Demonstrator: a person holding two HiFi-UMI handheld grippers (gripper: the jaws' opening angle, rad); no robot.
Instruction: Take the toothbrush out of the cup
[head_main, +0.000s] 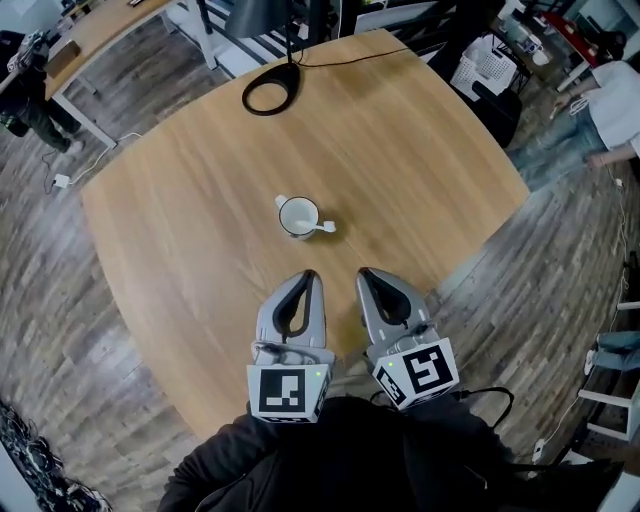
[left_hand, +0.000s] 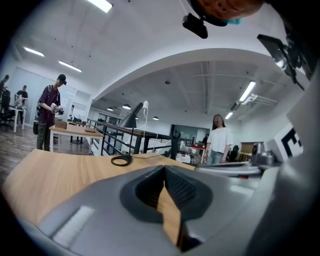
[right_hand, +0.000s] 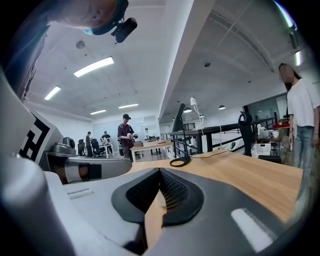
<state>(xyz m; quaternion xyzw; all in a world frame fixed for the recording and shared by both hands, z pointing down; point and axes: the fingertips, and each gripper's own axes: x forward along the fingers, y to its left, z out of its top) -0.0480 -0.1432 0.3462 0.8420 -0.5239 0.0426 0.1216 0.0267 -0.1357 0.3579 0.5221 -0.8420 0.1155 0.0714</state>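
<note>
One wooden table (head_main: 190, 190) with cup (head_main: 298, 216) stands on planks (head_main: 60, 330).

Head view: from high above the light wooden table with rounded corners (head_main: 180, 230), facing steeply down. Wide enough to take in the whole top, the grey plank floor (head_main: 60, 330) around it, and the grey two-jaw left gripper (head_main: 308, 276) and right gripper (head_main: 365, 272) at the lower edge.

Left gripper view: mounted just behind its own jaws, very near them, low over the tabletop, facing almost level toward the black ring-shaped lamp base (left_hand: 121, 160).

Right gripper view: same low, close placement, facing much the same way.

Shared by all three: tabletop, lamp base, standing person in a white T-shirt (left_hand: 218, 140).
</note>
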